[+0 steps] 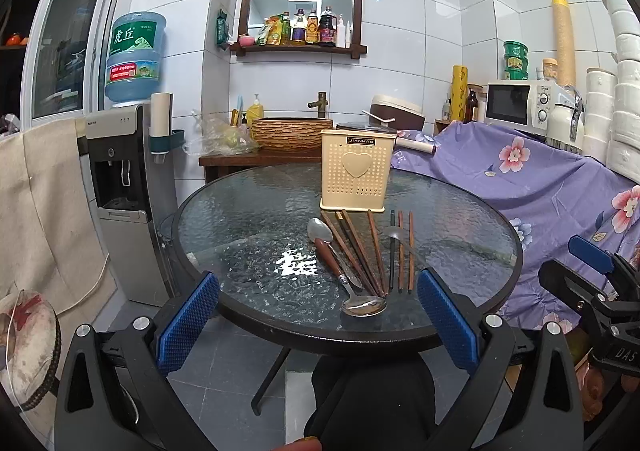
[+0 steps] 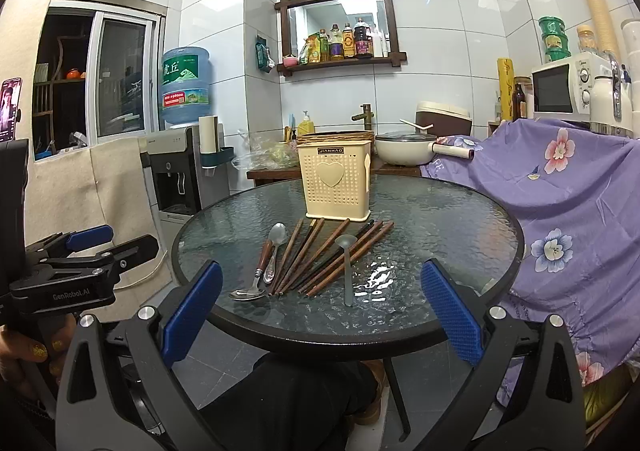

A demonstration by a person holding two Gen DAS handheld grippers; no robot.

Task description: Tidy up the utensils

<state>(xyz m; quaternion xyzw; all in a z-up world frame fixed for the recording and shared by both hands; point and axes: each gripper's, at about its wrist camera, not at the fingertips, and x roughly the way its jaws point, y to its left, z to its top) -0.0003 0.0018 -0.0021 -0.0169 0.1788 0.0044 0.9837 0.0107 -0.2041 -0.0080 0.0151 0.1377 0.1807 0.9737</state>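
Both the left gripper and right gripper are hovering wide open and empty at the near rim of the round glass bench. Wooden chopsticks and metal spoons are lying ahead between the grippers and the perforated cream holder, their long axes pointing toward it.

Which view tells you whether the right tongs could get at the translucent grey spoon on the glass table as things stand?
The right wrist view: probably yes. The right tongs stand open and empty, the grey spoon lies alone, handle toward them, beside the chopsticks, with nothing between.
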